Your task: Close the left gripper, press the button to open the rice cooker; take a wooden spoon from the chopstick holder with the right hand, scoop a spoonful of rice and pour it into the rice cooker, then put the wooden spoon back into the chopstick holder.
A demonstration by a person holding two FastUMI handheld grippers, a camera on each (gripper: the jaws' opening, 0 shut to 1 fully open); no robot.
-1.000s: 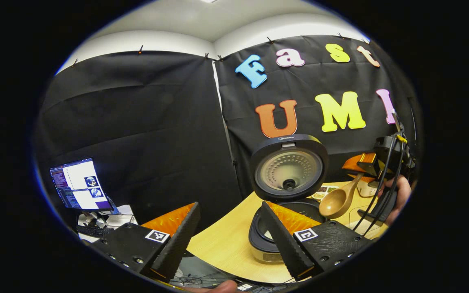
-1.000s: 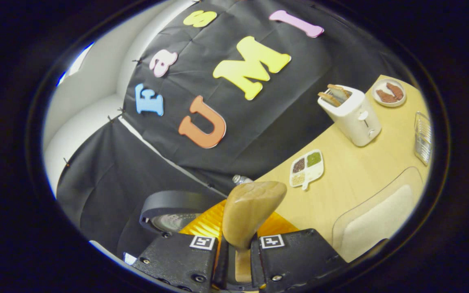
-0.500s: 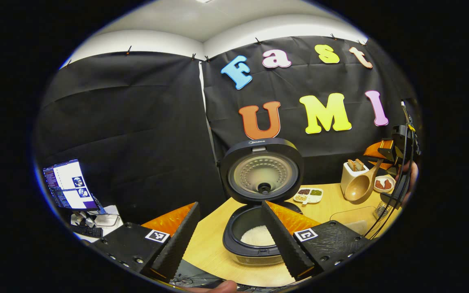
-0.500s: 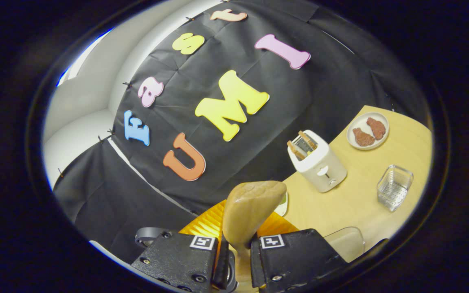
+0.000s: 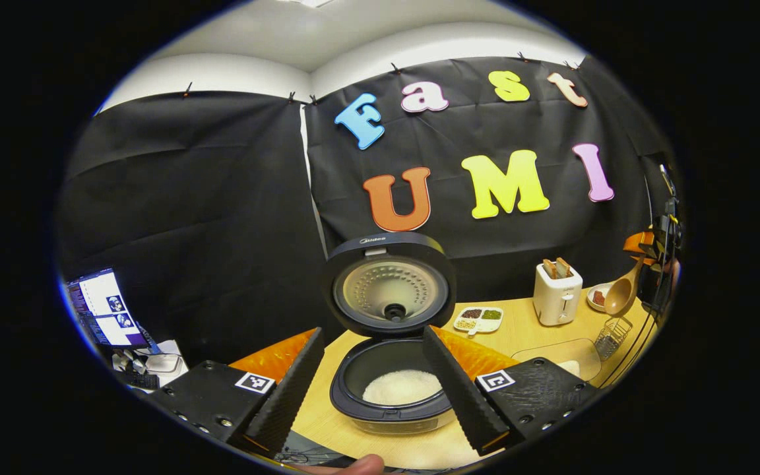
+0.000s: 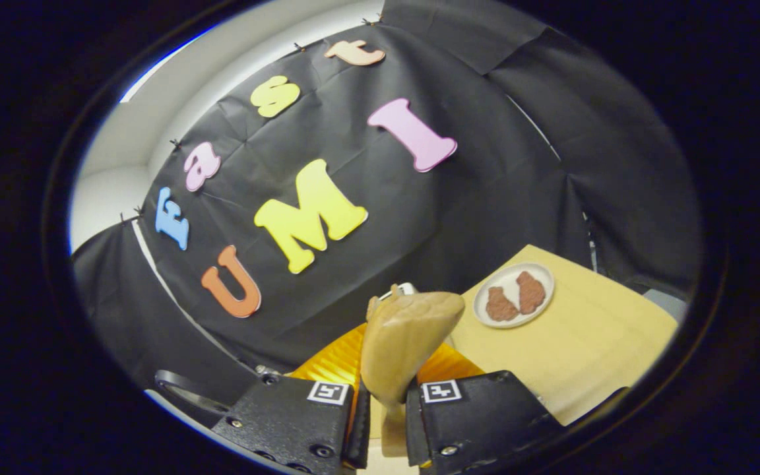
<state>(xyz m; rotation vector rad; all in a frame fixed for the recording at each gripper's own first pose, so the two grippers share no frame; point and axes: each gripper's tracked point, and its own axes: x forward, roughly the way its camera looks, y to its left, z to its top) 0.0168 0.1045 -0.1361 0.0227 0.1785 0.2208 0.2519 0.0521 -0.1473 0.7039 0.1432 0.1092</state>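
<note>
Table first: tan top, rice cooker at the near edge in the left gripper view. Lid stands upright, fully open. Inner pot has a white mound of rice in it. So the button step and the pour look done, judging by that.

Further right on the table: toaster with bread in the slots, a clear tub holding something white, a divided dish of grains, a plate with two brown pieces, and a small wire basket that I take to be the chopstick holder.

Left gripper: jaws spread wide, nothing between them, hanging just in front of the cooker.

Right gripper: clenched on the handle of the wooden spoon, bowl pointing up and away from the fingers. From the left gripper view the spoon sits high at the far right, above the basket. Can't tell if any grains are left in the bowl.

Step in hand, my read: return the spoon. Next move needs the right gripper tipped over so the spoon goes into the basket, lined up over its mouth, lowered, then released.
</note>
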